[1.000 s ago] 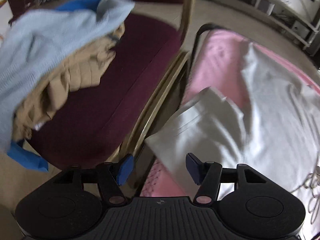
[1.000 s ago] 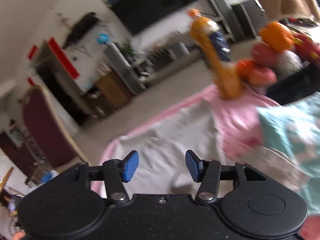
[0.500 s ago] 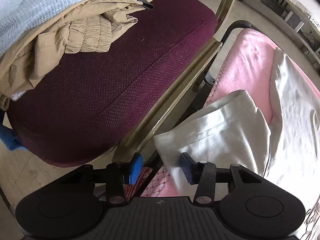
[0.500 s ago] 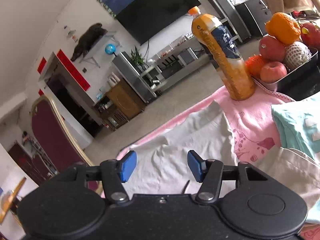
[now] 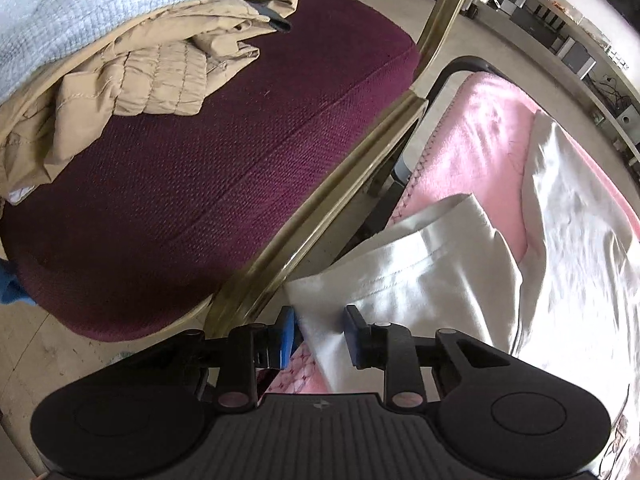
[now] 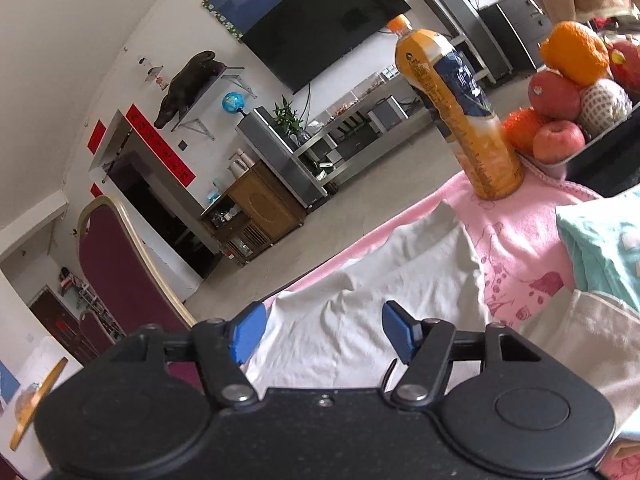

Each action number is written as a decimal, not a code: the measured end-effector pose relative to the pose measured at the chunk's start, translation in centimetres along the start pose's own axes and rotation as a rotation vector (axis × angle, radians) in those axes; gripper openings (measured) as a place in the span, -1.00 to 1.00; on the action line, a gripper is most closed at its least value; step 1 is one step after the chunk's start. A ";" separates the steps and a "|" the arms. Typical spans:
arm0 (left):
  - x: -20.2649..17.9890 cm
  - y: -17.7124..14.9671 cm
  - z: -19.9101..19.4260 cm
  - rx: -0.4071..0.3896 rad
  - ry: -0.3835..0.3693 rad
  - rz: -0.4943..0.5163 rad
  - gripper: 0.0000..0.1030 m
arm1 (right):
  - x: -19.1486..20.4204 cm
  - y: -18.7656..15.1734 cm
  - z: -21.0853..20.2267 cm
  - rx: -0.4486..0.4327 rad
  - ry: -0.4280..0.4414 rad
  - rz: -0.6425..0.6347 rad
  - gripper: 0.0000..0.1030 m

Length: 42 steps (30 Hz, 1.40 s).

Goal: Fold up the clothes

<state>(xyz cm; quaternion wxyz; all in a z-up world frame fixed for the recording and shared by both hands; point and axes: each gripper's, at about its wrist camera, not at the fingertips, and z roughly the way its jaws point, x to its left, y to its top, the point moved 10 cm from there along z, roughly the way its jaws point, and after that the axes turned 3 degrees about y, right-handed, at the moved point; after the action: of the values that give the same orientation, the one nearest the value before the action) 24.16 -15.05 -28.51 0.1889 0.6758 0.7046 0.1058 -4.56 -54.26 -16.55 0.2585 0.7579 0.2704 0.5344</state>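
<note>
The white garment (image 5: 460, 280) lies spread on the pink blanket (image 5: 480, 128), one sleeve hanging past the table's edge beside the maroon chair (image 5: 200, 184). The left gripper (image 5: 320, 334) straddles that sleeve's hem, jaws narrowed but seemingly not yet pinching (contact is hard to judge). Best to close squarely on the hem, then lift inward, clear of the chair frame. The right gripper (image 6: 324, 334) hovers, jaws apart, above the cloth; the orange bottle (image 6: 456, 116) and fruit tray (image 6: 600, 152) crowd the far side.

Shirt (image 5: 460, 280) on blanket (image 5: 480, 128), chair (image 5: 200, 200) to its left.
</note>
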 end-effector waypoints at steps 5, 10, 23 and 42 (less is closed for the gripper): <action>-0.3 0.4 -1.5 -0.116 0.064 0.059 -0.98 | -0.2 -0.1 0.0 0.002 -0.011 -0.004 0.23; -0.4 0.5 -5.7 -0.318 0.141 0.092 -0.98 | -0.6 -0.1 0.1 0.005 -0.032 -0.002 0.24; -1.8 -3.2 -7.3 -0.335 0.245 0.244 -0.67 | -1.6 0.9 -2.8 0.018 -0.127 -0.089 0.29; -10.4 -12.4 -4.2 -0.177 -0.051 0.613 -0.17 | 0.5 -12.1 2.4 0.506 -0.143 -0.456 -0.31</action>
<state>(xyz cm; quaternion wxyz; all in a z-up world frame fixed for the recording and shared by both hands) 11.30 -25.69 -28.47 0.2239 0.8399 0.4514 0.2017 -3.78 -45.40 -25.18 0.1933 0.7536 0.5380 0.3244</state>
